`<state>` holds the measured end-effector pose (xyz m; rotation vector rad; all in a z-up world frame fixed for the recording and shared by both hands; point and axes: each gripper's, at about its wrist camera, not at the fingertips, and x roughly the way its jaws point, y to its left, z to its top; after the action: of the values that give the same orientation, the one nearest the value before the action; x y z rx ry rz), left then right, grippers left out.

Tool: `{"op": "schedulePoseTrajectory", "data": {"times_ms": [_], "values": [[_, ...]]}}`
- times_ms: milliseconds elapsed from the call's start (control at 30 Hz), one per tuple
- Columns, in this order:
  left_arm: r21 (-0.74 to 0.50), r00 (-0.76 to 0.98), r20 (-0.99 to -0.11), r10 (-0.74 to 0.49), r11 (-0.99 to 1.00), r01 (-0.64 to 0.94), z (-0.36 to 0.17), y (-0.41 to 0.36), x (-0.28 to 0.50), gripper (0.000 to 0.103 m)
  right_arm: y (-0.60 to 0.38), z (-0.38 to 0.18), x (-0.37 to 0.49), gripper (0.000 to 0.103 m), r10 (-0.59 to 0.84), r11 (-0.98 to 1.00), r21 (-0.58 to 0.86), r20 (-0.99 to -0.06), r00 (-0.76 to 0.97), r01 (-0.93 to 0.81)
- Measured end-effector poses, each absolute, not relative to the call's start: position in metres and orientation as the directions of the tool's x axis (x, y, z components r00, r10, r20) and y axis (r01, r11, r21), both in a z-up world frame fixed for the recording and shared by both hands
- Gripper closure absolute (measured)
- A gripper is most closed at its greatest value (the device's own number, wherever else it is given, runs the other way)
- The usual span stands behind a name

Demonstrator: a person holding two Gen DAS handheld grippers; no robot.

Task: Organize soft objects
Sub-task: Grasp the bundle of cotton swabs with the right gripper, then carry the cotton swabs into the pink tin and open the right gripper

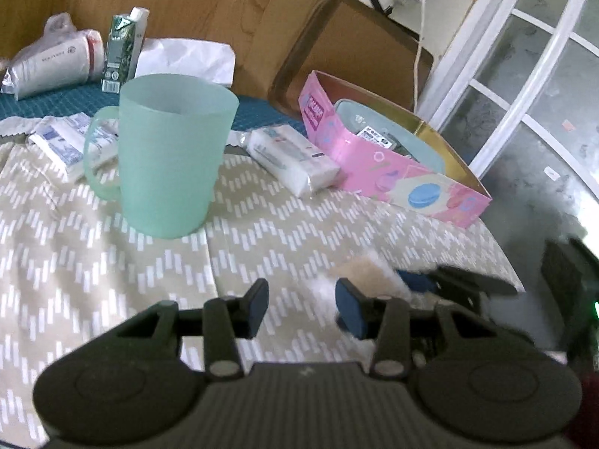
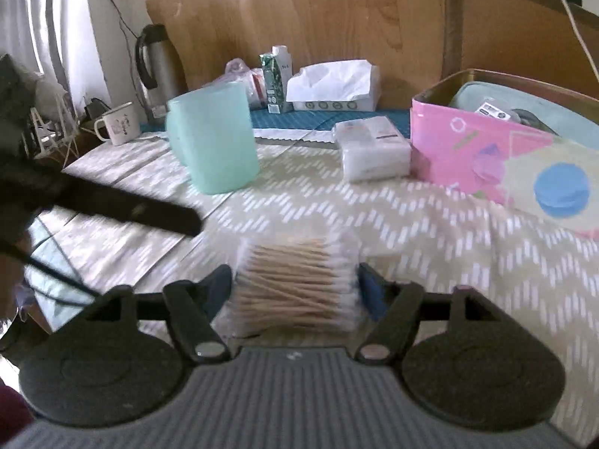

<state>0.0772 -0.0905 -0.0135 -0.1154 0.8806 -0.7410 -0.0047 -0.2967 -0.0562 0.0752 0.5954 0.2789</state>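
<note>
Wooden cotton swabs [image 2: 297, 286], a whole clear-wrapped pack of them, sit between the right gripper [image 2: 295, 288] fingers in the right wrist view. The sticks run side to side, so the long axis goes straight across from one blue pad [image 2: 368, 292] to the other, white tips at both ends. Jaws look closed in against the pack's ends, pinching it, though it's pretty blurry so the exact contact is hard to call. Pack is low over the zigzag tablecloth [image 2: 411, 232], near the front edge of the table.

Left gripper [image 1: 301, 305] has its jaws spread with nothing between them. From that view the swab pack [image 1: 359, 273] is just a fuzzy tan and white blob, half hidden behind its right finger.

Hard stuff to read: the pink box [image 1: 393, 172] has purple lettering on its end flap but it's too smeared to make out, plus a blue macaron picture on the side. The tissue packet [image 1: 292, 153] beside it has tiny print I can't read. Same for the green carton [image 1: 121, 48] at the back. The mint green jug [image 1: 168, 153] stands upright, handle to the left.
</note>
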Motion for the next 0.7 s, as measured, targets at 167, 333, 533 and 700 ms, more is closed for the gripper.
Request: {"op": "schedulePoseTrajectory", "data": {"times_ms": [167,333,533,700], "values": [[-0.408,0.351,-0.699,-0.623,0.751,0.519,-0.017,-0.105,0.082,0.062,-0.295,-0.06,-0.025,0.01,0.222,0.973,0.061,-0.518,0.826,-0.223],[-0.393,0.288,-0.734,-0.615,0.73,0.559,-0.024,-0.128,0.072,0.063,-0.294,-0.063,-0.039,0.011,0.233,0.966,0.012,-0.478,0.847,-0.259],[-0.357,0.261,-0.747,-0.611,0.7,0.619,-0.028,-0.16,0.059,0.063,-0.309,-0.069,-0.042,0.027,0.239,0.968,0.046,-0.479,0.845,-0.248],[-0.327,0.206,-0.755,-0.623,0.629,0.705,-0.028,-0.214,0.06,0.062,-0.339,-0.07,-0.058,0.03,0.127,0.992,0.048,-0.453,0.882,-0.119]]}}
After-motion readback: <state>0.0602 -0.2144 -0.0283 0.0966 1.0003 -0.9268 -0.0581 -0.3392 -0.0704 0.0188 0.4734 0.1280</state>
